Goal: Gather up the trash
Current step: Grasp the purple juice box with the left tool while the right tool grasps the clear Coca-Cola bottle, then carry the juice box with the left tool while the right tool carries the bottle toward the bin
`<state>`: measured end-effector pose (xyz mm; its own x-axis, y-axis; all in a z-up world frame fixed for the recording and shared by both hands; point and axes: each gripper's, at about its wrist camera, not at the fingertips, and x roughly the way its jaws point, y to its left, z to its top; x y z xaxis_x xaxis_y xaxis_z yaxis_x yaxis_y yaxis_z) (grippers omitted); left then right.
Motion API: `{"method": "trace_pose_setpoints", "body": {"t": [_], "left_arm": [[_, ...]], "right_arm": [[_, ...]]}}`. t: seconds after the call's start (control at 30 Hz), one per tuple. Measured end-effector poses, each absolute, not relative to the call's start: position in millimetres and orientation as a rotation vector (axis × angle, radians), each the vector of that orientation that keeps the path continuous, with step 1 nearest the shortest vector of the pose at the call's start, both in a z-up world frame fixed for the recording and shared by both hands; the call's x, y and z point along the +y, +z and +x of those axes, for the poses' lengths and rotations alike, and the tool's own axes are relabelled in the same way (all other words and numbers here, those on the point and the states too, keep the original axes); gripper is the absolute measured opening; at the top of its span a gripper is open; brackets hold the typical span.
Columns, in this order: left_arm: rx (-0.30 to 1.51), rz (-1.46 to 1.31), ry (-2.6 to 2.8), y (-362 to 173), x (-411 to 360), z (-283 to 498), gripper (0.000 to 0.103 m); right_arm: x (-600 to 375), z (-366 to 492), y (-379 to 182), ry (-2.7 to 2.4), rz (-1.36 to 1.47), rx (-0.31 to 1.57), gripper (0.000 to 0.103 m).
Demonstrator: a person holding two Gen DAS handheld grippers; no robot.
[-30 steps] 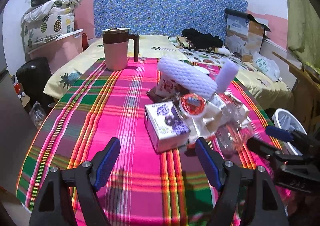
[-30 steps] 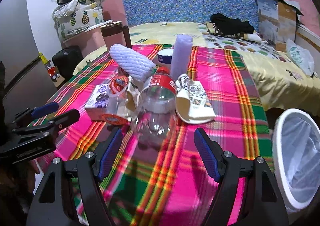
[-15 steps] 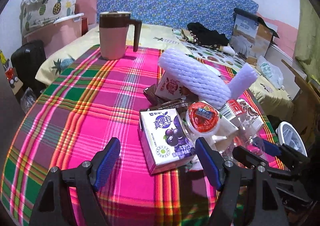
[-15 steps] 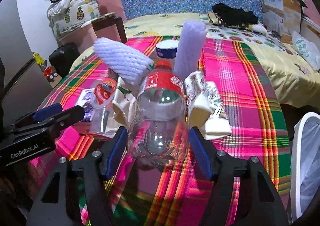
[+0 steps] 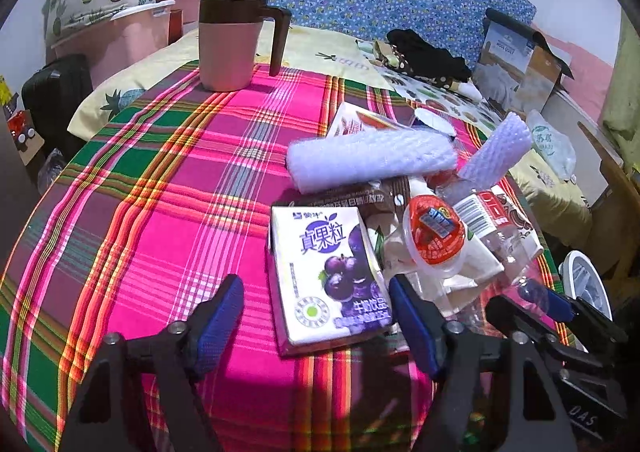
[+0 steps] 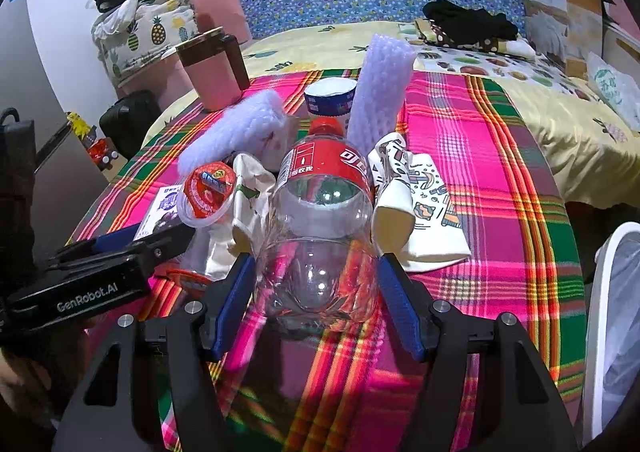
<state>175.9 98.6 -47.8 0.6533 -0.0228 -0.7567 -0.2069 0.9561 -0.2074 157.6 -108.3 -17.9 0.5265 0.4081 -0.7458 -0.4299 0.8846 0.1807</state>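
Observation:
A pile of trash lies on the plaid tablecloth [image 5: 160,212]. My left gripper [image 5: 316,316] is open, with a purple grape milk carton [image 5: 328,272] lying between its fingers. My right gripper [image 6: 316,300] is open, its blue pads on either side of the base of a clear plastic bottle [image 6: 320,228] with a red label; contact is unclear. Beside them lie a red-lidded jelly cup [image 5: 434,236], two white foam nets [image 5: 372,160] [image 6: 380,92], a crumpled paper cup [image 6: 416,212] and wrappers. The white trash bin [image 6: 616,332] stands at the right of the table.
A pink mug with a brown handle [image 5: 232,44] stands at the table's far left corner. A small blue-labelled tub [image 6: 330,96] sits behind the pile. A bed with clothes and a cardboard box [image 5: 516,60] lies beyond the table. A black suitcase [image 5: 56,88] stands at the left.
Both grippers moved forward into the pile. The carton now lies between my left fingers. My right fingers now flank the bottle's base and have narrowed. One foam net tipped down flat.

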Motion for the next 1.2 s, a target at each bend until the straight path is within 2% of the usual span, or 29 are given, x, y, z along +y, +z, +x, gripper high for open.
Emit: {"method": "trace_pose_setpoints", "body": {"t": [0.07,0.1,0.73,0.93,1.2], "left_arm": [[0.864,-0.276,0.104,-48,97,174,0.057],[0.867,-0.272,0.099,-49,96,172,0.057],[0.826,-0.238,0.073,-36,80,106,0.056],[0.82,-0.229,0.05,-33,75,90,0.056],[0.833,-0.237,0.04,-36,78,82,0.056]], "right_arm": [[-113,154,-18,0.505,-0.017,0.892,0.065],[-115,151,-18,0.505,-0.015,0.894,0.065],[-150,102,-14,0.491,0.006,0.946,0.065],[-147,101,-12,0.496,-0.008,0.939,0.069],[-141,112,-11,0.515,-0.01,0.935,0.07]]}}
